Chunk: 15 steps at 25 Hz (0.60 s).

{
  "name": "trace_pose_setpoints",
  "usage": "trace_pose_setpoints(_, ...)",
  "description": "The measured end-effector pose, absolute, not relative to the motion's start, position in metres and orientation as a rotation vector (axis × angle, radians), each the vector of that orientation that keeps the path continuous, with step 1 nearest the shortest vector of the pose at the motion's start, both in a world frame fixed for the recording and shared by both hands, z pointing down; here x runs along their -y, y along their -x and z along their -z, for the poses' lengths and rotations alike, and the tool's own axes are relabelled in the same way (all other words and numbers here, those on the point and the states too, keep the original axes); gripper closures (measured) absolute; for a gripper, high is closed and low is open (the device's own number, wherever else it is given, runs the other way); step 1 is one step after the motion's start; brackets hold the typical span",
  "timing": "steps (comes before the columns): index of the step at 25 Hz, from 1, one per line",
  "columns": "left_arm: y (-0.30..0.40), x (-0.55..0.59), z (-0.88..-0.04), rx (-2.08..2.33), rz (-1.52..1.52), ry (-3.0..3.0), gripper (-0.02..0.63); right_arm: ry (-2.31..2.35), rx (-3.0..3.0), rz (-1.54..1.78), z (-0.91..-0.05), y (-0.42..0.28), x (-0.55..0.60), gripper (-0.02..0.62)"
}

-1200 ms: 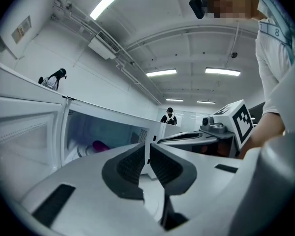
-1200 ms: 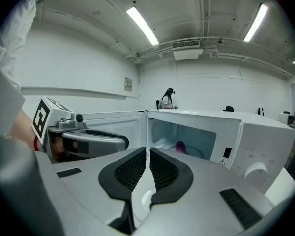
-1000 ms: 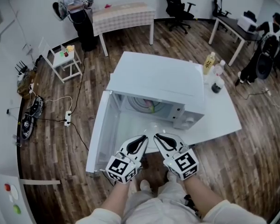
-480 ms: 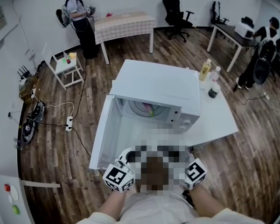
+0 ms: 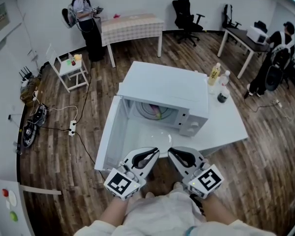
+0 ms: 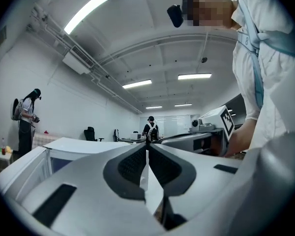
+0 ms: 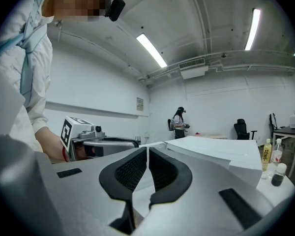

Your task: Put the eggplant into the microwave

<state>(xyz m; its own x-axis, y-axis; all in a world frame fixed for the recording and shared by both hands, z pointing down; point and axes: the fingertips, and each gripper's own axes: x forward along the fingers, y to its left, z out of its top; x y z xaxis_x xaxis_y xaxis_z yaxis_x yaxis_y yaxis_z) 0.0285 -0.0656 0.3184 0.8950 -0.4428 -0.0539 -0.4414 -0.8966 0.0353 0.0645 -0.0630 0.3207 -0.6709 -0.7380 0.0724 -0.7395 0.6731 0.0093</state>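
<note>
Wood floor (image 5: 64, 146) is filling the room. One person (image 5: 86, 18) is standing at upper left beside a cloth-covered table (image 5: 132, 22); another (image 5: 278, 53) is showing at the far right.

White table (image 5: 226, 129) is sitting mid-frame and bearing the microwave (image 5: 167, 85). Its door (image 5: 108, 139) is hanging wide open toward lower left.

Left gripper (image 5: 154, 154) and right gripper (image 5: 172, 153) are hovering side by side at bottom centre, just in front of the open cavity and pointing toward it, close together but not touching. Both are carrying nothing: each pair of jaws is pressing pad to pad, with no gap showing.

Bottles (image 5: 215, 74) are standing on the white table, at the microwave's right.

Inside the cavity, a purple-and-green shape is lying on the turntable. As far as the small view is letting me tell, it is the eggplant (image 5: 159, 113).
</note>
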Motion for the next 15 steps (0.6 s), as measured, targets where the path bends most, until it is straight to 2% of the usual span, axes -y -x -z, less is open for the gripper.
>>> trace_pose_setpoints(7, -0.03, 0.051, -0.29, 0.658, 0.127, -3.119, 0.588, -1.248, 2.886, 0.081, -0.279, -0.06, 0.057, 0.554)
trace_pose_setpoints(15, -0.023, 0.046, -0.284, 0.666, 0.138, -3.117, 0.588, -1.237, 2.893, 0.071, -0.278, -0.056, 0.052, 0.554)
